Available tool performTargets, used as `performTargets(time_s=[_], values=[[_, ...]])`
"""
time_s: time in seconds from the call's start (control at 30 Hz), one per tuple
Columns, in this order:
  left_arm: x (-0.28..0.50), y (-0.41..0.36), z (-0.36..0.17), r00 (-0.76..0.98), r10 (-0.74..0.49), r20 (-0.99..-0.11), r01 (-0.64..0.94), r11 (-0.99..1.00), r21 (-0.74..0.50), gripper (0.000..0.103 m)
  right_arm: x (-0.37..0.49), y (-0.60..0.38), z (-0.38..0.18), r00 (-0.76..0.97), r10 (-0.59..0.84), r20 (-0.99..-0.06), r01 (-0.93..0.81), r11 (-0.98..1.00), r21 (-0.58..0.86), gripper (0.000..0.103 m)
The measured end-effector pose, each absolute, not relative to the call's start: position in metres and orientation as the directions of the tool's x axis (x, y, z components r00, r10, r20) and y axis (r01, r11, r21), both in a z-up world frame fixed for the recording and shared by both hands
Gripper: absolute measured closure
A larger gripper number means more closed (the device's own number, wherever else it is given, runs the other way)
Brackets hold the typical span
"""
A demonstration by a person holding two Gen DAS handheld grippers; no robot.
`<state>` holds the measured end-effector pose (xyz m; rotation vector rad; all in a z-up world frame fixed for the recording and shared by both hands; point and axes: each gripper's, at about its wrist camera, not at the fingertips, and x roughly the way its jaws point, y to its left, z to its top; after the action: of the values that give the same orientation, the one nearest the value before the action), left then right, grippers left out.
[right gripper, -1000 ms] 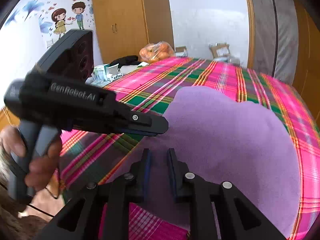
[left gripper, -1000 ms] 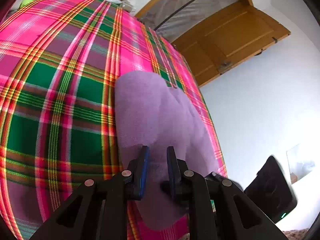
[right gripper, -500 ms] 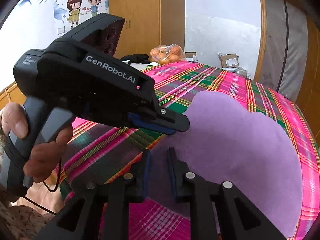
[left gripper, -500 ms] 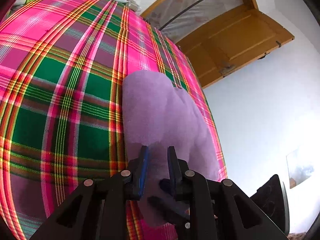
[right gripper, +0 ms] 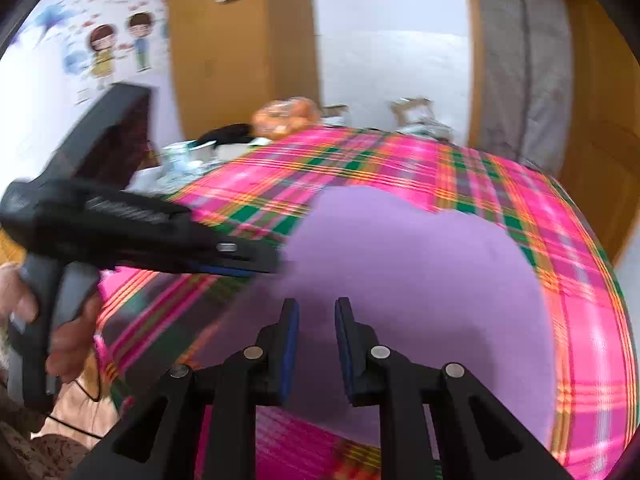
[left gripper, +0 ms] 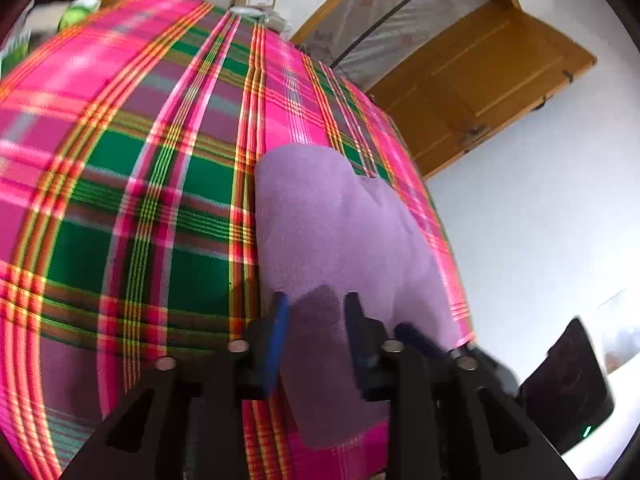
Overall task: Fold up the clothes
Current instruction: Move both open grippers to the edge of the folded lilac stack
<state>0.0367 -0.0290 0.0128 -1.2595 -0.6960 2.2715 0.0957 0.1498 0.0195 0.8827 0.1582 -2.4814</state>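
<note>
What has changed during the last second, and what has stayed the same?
Both tools opened: the left tool and the right tool now show a wider gap between their fingers, and neither grips anything. The purple cloth stays flat on the plaid bedcover.

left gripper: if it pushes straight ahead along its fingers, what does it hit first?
Most likely the flat purple fleece garment on the pink-and-green plaid bedcover. The left gripper stands open with purple cloth filling the gap between its blue-padded fingers; nothing else lies in front. Its height above the cloth is unclear.
</note>
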Motion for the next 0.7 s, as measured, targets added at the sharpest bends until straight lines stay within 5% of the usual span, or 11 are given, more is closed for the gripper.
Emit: performTargets(time_s=[0.2,0.7], values=[[0.041,-0.009,0.02,-0.503,0.545,-0.67,-0.182,-0.825,-0.534,0.065,0.085,0.183,0.016,-0.71,-0.297,-0.639,0.358,-0.933,0.036,0.077],[0.053,0.021,0.016,-0.563,0.355,-0.746,-0.208,-0.935,-0.288,0.06,0.085,0.203,0.007,-0.716,-0.306,-0.627,0.34,-0.938,0.069,0.076]])
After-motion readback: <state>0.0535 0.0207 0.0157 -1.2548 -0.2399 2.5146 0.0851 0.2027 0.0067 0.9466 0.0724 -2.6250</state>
